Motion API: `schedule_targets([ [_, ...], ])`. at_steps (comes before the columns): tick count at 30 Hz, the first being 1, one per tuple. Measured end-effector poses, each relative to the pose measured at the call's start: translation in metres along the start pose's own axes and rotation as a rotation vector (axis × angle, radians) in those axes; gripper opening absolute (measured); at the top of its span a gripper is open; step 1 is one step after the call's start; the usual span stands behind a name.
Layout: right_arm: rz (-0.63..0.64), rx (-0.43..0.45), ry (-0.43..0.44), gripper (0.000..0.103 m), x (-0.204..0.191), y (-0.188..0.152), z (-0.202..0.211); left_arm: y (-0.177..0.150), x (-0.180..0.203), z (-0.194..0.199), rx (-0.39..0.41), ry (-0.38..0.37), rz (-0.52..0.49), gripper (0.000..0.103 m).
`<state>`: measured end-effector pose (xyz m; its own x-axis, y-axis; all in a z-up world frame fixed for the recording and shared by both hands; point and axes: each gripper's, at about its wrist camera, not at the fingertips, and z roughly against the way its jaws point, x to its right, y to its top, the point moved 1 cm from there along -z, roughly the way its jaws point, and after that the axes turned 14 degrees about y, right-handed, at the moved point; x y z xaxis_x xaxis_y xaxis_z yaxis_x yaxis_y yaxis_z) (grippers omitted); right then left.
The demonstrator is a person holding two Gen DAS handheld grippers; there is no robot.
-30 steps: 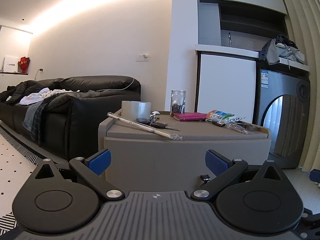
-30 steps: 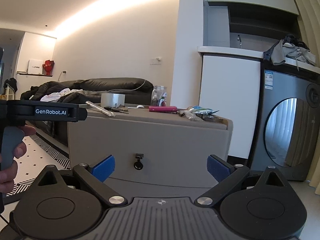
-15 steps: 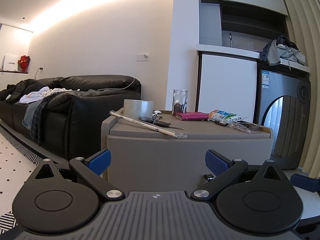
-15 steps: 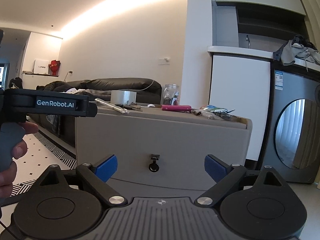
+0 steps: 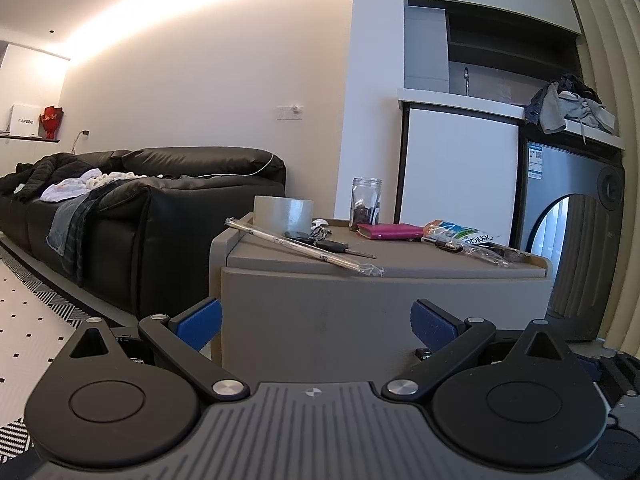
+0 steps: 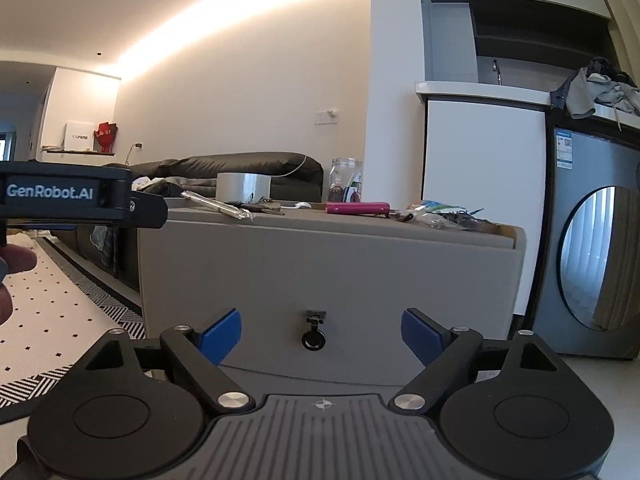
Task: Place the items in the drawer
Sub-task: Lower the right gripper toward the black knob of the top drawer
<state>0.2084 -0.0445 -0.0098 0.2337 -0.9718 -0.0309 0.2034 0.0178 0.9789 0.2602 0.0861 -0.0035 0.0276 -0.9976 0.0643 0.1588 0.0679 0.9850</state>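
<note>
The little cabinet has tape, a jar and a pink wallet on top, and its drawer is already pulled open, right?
Not quite. The drawer is shut: in the right wrist view its front sits flush, with the ring pull hanging untouched. The tape, jar and pink wallet are on top of the cabinet.

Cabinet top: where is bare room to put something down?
On the cabinet top, the front strip between the wrapped rod and the snack packet is bare. The back is crowded: tape roll, keys, jar, pink wallet.
</note>
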Motion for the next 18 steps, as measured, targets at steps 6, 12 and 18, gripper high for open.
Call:
schedule_targets([
  [6,-0.005,0.003,0.003,0.077,0.000,0.000,-0.014,-0.001,-0.001,-0.004,-0.011,0.004,-0.009,0.103],
  [12,-0.022,0.012,0.010,0.077,0.003,-0.001,-0.024,-0.002,-0.002,-0.003,-0.009,0.006,-0.009,0.103],
  [18,-0.037,0.033,0.012,0.077,0.006,0.000,-0.034,-0.002,-0.006,-0.005,-0.007,0.008,-0.008,0.103],
])
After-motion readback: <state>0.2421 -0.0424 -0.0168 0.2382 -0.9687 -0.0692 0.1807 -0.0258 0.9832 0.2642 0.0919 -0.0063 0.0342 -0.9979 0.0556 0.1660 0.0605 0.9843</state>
